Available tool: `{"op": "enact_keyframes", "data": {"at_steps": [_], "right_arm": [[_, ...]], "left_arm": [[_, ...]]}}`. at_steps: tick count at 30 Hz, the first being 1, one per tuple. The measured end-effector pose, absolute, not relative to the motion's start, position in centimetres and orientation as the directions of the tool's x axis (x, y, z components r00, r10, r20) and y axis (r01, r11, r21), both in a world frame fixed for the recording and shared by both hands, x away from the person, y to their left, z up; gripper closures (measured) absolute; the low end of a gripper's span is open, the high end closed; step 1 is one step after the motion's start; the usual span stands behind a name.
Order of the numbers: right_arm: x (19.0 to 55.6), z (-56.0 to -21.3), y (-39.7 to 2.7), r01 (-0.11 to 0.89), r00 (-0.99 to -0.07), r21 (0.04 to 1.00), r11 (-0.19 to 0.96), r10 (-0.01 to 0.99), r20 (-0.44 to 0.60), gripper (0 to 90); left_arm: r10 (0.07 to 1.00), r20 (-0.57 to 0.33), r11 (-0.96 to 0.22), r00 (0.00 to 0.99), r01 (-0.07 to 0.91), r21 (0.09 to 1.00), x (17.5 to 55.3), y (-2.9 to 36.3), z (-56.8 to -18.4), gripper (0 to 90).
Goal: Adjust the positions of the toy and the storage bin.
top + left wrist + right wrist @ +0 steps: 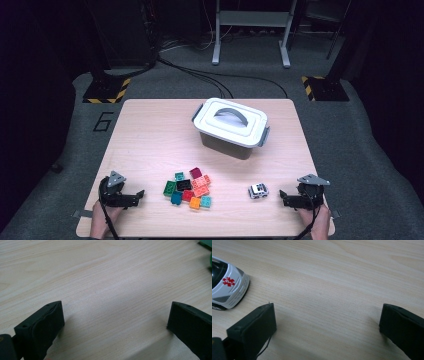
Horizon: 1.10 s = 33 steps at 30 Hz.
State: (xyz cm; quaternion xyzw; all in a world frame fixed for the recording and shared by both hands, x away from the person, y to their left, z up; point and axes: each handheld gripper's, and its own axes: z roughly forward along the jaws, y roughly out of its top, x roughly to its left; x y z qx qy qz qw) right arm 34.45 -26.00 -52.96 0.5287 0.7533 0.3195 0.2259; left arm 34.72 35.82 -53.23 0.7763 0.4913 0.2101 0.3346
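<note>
Just left of right tool point(283, 196), toy ambulance point(258, 191); both tools wide open, empty; touching? Prob. not.

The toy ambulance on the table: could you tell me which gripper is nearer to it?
The right. The right gripper rests open just beside the toy ambulance, apart from it. The left gripper rests open at the table's opposite side, beyond the pile of bricks.

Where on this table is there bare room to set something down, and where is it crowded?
Bare wood lies left of the white lidded plastic box, across the far-left table, and between the box and the small white toy ambulance. The pile of coloured building bricks crowds the near middle, between the open left hand-held gripper and the ambulance.
</note>
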Motion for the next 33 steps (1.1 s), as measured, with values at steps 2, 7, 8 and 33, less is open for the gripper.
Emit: {"op": "enact_keyframes", "data": {"at_steps": [2, 7, 8, 33], "right_arm": [[34.5, -53.0, -26.0, 0.652, -0.339, 0.72, 0.237, 0.941, -0.003, 0.0], [34.5, -53.0, -26.0, 0.653, -0.337, 0.72, 0.236, 0.942, -0.002, 0.0], [34.5, -53.0, -26.0, 0.653, -0.337, 0.72, 0.235, 0.942, -0.002, 0.0], [36.0, -46.8, -24.1, 0.631, -0.41, 0.724, 0.278, 0.912, 0.006, 0.0]], "left_arm": [[0.903, -0.002, -0.294, 0.429, 0.622, 0.726, 34.7, 35.8, -53.2, 0.6], [0.903, -0.002, -0.294, 0.429, 0.622, 0.726, 34.7, 35.8, -53.2, 0.6], [0.903, -0.002, -0.294, 0.429, 0.622, 0.726, 34.7, 35.8, -53.2, 0.6], [0.902, -0.005, -0.297, 0.432, 0.628, 0.719, 34.7, 35.9, -53.1, 0.6]]}}
